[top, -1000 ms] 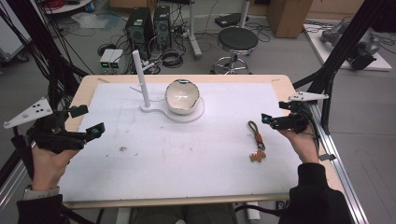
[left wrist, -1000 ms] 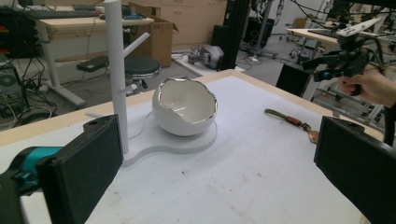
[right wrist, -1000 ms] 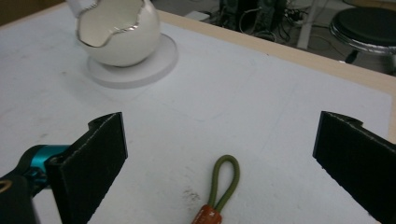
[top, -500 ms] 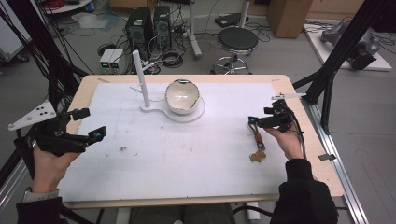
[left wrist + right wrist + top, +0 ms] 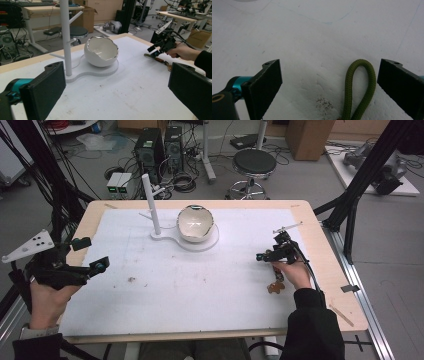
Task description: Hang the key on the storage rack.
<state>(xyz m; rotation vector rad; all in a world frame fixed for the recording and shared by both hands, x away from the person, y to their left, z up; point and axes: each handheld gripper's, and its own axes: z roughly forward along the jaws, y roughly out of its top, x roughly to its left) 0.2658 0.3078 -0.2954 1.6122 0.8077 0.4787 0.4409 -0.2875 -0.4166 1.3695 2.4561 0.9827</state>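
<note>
Robotics lab: black rig frame [image 5: 367, 167], desktop PCs [image 5: 159, 145] and loose cables [image 5: 182, 182] on floor, stool [image 5: 254, 165], workbenches [image 5: 42, 10] behind.

No readable text, labels, brands, numbers or signs anywhere. Small boxes [image 5: 119, 182] on floor beyond table [image 5: 320, 240] show pale panels, too blurred to read.

I see an olive-green braided cord loop [image 5: 359, 85] lying flat on the white foam-covered table [image 5: 200, 285], its rounded end between my right claw's [image 5: 329, 82] wide-apart jaws. A brown tag [image 5: 274, 287] lies at its near end.
</note>
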